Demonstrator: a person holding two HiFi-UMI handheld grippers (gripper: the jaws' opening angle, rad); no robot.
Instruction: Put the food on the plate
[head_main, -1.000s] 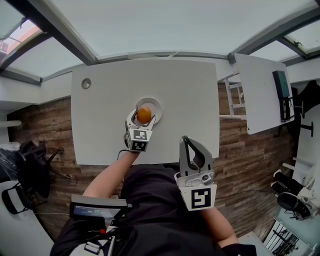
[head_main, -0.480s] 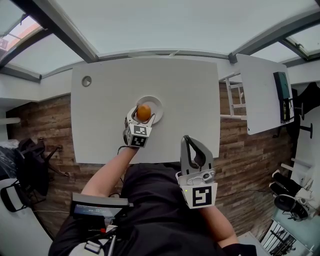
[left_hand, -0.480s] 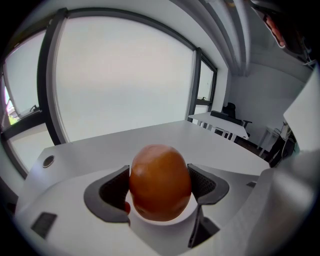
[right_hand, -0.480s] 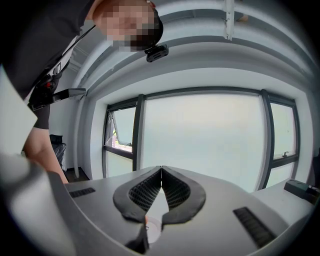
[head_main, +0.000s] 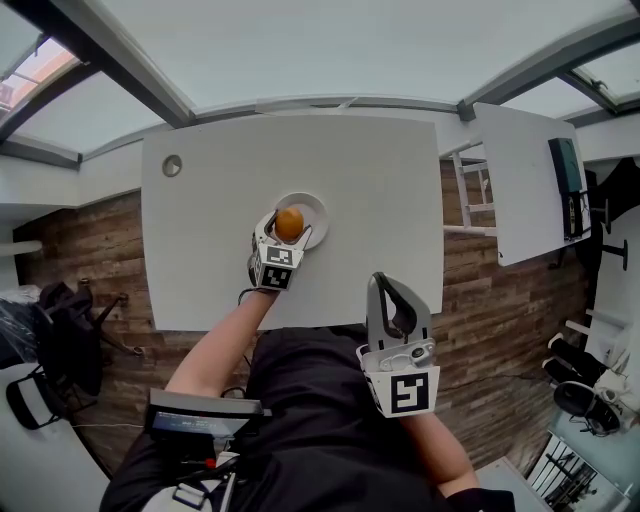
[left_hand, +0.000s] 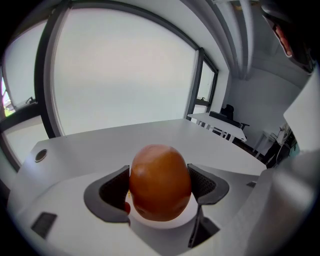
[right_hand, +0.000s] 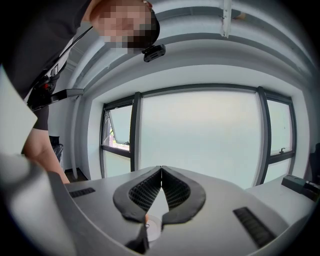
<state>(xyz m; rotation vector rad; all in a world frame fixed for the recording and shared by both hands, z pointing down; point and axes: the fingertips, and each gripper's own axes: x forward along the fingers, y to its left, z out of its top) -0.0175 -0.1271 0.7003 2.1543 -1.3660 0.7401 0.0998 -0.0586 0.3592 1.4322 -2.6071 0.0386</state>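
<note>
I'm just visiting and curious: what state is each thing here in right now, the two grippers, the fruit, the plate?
Left gripper: shut on the orange fruit.
Orange fruit: gripped, over the plate.
Plate: on the white table, under the fruit.
Right gripper: shut, empty.

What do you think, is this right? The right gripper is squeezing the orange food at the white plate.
Not quite. It is the left gripper that is squeezing the orange food at the white plate, as the left gripper view shows. The right gripper has its fingers shut on nothing.
</note>
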